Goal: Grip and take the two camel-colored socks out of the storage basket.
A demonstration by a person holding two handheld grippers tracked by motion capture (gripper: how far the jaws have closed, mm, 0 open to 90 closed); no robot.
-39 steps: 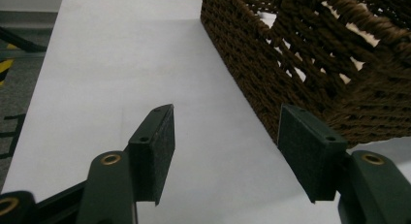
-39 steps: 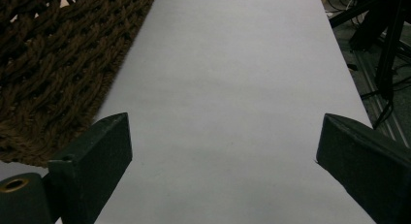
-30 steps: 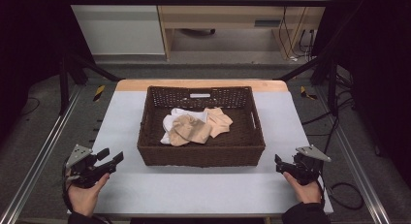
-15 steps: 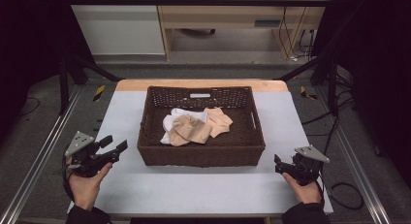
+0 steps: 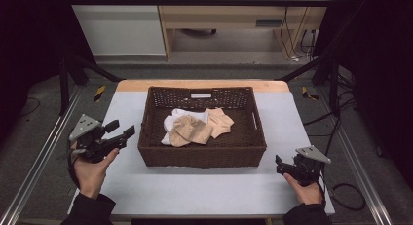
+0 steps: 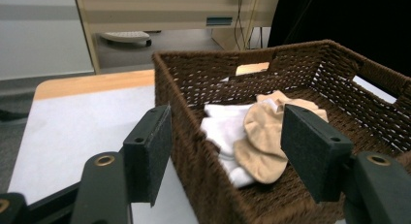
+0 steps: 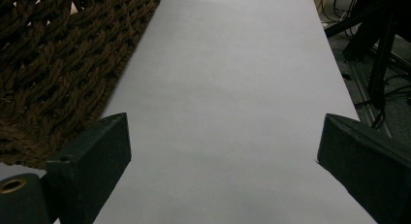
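The pale grey rectangular tabletop (image 5: 204,191), with a strip of light wood along its far edge, carries a dark brown woven wicker basket (image 5: 202,154) at its centre, with a cut-out handle in each short wall. Past the far edge, at twelve o'clock, stand a light wooden cabinet and a white panel on a grey floor, with black frame legs and loose cables at two o'clock. Inside the basket, toward its middle and nine o'clock side, lies a small heap of socks: a white sock (image 5: 171,123) at the left and beige socks (image 5: 195,130) over and beside it. At about eight o'clock of the basket the person's left hand lifts the black two-jaw left gripper (image 5: 122,131) clear above the table, tilted up and pointing toward the basket's left wall; its jaws have just been opening and stand wide with nothing between the pads. In the left gripper view the left gripper (image 6: 228,151) looks over the near corner of the basket (image 6: 194,151) at the white sock (image 6: 225,129) and beige socks (image 6: 264,141). At four o'clock the right hand rests the black right gripper (image 5: 278,164) low near the basket's near right corner, apparently on the table, though that is hard to judge from above. In the right gripper view the right gripper (image 7: 223,151) has its jaws spread wide and empty over bare tabletop (image 7: 232,88), the basket (image 7: 63,59) at ten o'clock. Open tabletop runs along the near edge and both short sides.
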